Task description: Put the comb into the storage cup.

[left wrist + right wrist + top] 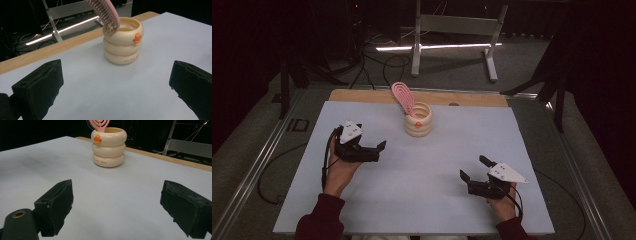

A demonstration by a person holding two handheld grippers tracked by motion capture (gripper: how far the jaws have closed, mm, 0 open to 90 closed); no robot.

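- Pale tabletop [412, 165] carries a cup [418, 120] at 12 o'clock, comb [403, 96] already standing inside.
- Left gripper [381, 150] at 9, right gripper [472, 172] at 4: fingers open, empty.
- Placing looks finished.

The high view looks forward and down from above the person's side of the table [362, 200], far enough back to take in the whole white top, with the cup [418, 120] near the far edge and dark floor beyond it. The left gripper view sits low over the table [100, 95], looking between its own wide-apart jaws toward the cup [123, 42], which stands fairly near, up and right of centre. The right gripper view is just as low, facing the cup [109, 147] from its other side and somewhat farther off. All three views share the cup, the pink comb [403, 97] in it and the tabletop around it.
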